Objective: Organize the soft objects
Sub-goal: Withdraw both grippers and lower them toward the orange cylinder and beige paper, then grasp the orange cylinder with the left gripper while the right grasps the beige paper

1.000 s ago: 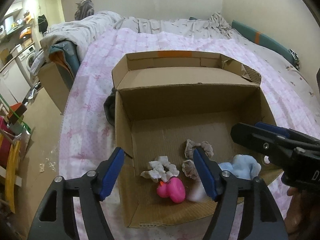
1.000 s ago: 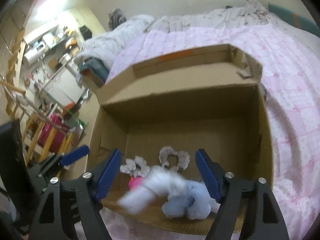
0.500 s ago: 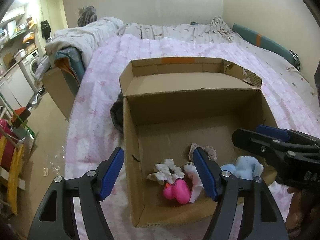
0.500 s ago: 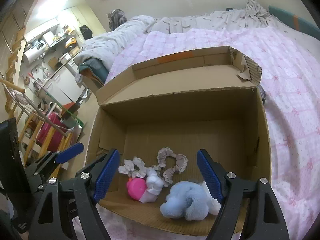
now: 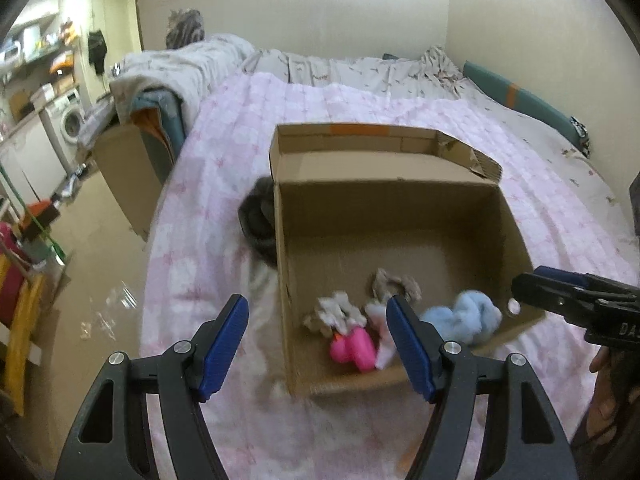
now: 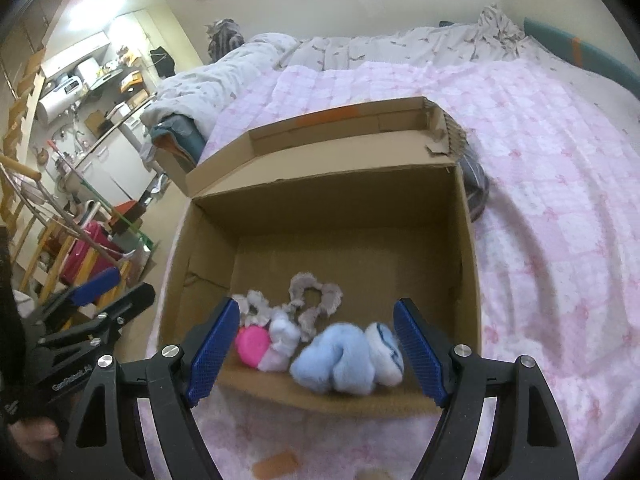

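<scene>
Right wrist view: my right hand-held gripper (image 6: 316, 354) gapes, released, over the open brown cardboard box (image 6: 468, 248) on the pink bed (image 6: 560, 200). Fluffy light-blue plush toy (image 6: 336, 364) lies at its near wall, right of the pink plush (image 6: 251, 343). My left hand-held gripper (image 5: 316, 346) is released too.

The cardboard box (image 6: 466, 240) is open on top; its back half is left bare. The front is crowded by the soft toys (image 6: 332, 364), and access is bounded by the raised flap (image 6: 320, 148).
</scene>
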`<move>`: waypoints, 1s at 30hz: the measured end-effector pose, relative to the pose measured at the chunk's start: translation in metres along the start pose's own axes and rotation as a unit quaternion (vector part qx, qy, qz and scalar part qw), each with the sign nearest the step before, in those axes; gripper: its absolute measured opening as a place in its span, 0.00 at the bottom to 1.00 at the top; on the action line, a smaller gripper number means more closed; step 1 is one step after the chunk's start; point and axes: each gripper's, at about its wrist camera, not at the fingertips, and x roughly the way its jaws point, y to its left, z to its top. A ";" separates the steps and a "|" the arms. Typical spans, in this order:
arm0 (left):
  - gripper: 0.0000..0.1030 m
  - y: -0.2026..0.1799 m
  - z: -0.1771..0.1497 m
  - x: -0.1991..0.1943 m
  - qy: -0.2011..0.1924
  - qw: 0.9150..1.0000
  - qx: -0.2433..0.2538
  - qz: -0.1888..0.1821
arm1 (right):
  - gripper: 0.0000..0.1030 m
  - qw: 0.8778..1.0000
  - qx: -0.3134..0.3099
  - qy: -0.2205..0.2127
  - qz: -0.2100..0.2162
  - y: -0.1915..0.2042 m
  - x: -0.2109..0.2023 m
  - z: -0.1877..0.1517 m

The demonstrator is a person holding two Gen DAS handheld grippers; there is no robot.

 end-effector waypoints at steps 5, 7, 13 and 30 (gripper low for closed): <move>0.67 0.005 -0.013 -0.013 -0.002 1.000 -0.009 0.008 | 0.82 1.000 0.008 0.020 0.018 -0.004 -0.020 -0.018; 0.67 0.011 -0.017 -0.015 0.007 0.999 -0.033 0.001 | 0.82 0.999 0.013 0.023 0.026 -0.005 -0.029 -0.024; 0.67 0.021 -0.039 -0.009 0.056 0.994 -0.088 -0.022 | 0.82 0.999 0.042 0.032 0.013 -0.016 -0.043 -0.043; 0.46 -0.096 -0.121 0.083 0.261 0.953 0.087 -0.130 | 0.82 0.980 0.131 0.127 -0.073 -0.057 -0.015 -0.090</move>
